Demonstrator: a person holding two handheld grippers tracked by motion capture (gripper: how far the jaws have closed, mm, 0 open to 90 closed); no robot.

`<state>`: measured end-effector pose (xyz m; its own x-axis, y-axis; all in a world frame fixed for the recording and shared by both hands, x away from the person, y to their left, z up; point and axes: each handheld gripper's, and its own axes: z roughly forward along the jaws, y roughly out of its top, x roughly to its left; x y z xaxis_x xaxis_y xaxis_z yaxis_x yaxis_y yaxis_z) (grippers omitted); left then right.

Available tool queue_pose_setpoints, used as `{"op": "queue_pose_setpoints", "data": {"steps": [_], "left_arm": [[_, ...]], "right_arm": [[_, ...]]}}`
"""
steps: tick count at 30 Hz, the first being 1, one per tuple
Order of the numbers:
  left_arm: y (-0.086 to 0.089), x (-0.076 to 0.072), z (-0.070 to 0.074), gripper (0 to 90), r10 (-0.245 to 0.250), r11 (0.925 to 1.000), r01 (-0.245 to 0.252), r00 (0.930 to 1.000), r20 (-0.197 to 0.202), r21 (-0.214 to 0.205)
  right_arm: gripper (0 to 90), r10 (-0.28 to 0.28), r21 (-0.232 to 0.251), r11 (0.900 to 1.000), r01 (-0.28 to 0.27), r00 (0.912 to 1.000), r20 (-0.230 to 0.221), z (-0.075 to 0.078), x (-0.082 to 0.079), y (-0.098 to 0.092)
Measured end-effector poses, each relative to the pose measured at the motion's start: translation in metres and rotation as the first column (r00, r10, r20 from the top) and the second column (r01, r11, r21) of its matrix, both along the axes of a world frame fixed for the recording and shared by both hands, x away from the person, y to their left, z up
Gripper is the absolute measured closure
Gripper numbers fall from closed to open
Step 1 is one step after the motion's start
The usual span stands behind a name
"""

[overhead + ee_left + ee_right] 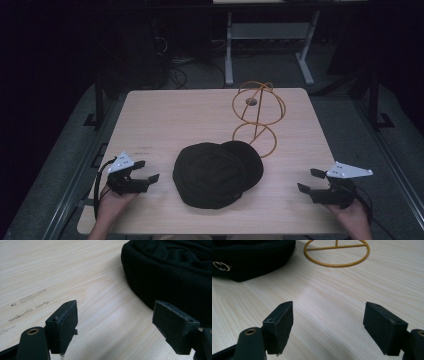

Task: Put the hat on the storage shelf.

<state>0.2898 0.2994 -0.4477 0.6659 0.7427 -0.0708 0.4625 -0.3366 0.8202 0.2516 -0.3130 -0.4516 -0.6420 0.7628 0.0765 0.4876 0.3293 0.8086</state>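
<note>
Nothing of the work looked done: the black hat [218, 173] lay flat near the front middle of the table [165, 115], its far edge just beside the base ring of the gold wire stand [257, 116], which stood bare behind it. The left gripper [146, 171] and the right gripper [307, 181] rested low at either side of the hat, apart from it, jaws spread wide and holding nothing. By my reading, grasping the hat and setting it on the stand all remained.

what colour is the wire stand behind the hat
Golden orange wire stand, clearest in the high view.
</note>
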Motion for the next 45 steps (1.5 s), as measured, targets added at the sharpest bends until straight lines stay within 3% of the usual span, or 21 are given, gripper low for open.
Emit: {"op": "queue_pose_setpoints", "data": {"steps": [5, 18, 28, 31, 40, 45], "left_arm": [[0.001, 0.000, 0.000, 20.0, 0.004, 1.0000, -0.004, 1.0000, -0.002, 0.006], [0.000, -0.002, 0.001, 20.0, -0.005, 1.0000, 0.005, 1.0000, -0.004, 0.008], [0.000, -0.001, 0.000, 20.0, 0.002, 1.0000, -0.002, 1.0000, -0.008, 0.004], [0.001, -0.001, 0.001, 20.0, 0.003, 1.0000, -0.003, 1.0000, -0.005, 0.009], [0.001, -0.002, 0.001, 20.0, 0.015, 0.9999, -0.015, 0.9999, -0.002, 0.004], [0.003, -0.002, 0.002, 20.0, 0.016, 0.9999, -0.016, 0.9999, 0.005, 0.001]], "right_arm": [[23.7, 0.012, 0.005, 0.9999, -0.012, 0.9998, -0.013, -0.001, 0.000, 0.002], [21.6, 0.054, 0.005, 0.9985, -0.054, 0.9985, 0.008, 0.007, -0.004, 0.019], [20.9, 0.097, -0.050, 0.9942, -0.095, 0.9949, 0.029, 0.017, -0.006, 0.039], [21.6, 0.104, -0.040, 0.9939, -0.102, 0.9936, 0.044, 0.023, -0.007, 0.041], [21.4, 0.186, -0.011, 0.9825, -0.186, 0.9804, 0.064, 0.049, -0.005, 0.064], [21.4, 0.269, -0.029, 0.9631, -0.268, 0.9616, 0.054, 0.058, -0.001, 0.093]]}}
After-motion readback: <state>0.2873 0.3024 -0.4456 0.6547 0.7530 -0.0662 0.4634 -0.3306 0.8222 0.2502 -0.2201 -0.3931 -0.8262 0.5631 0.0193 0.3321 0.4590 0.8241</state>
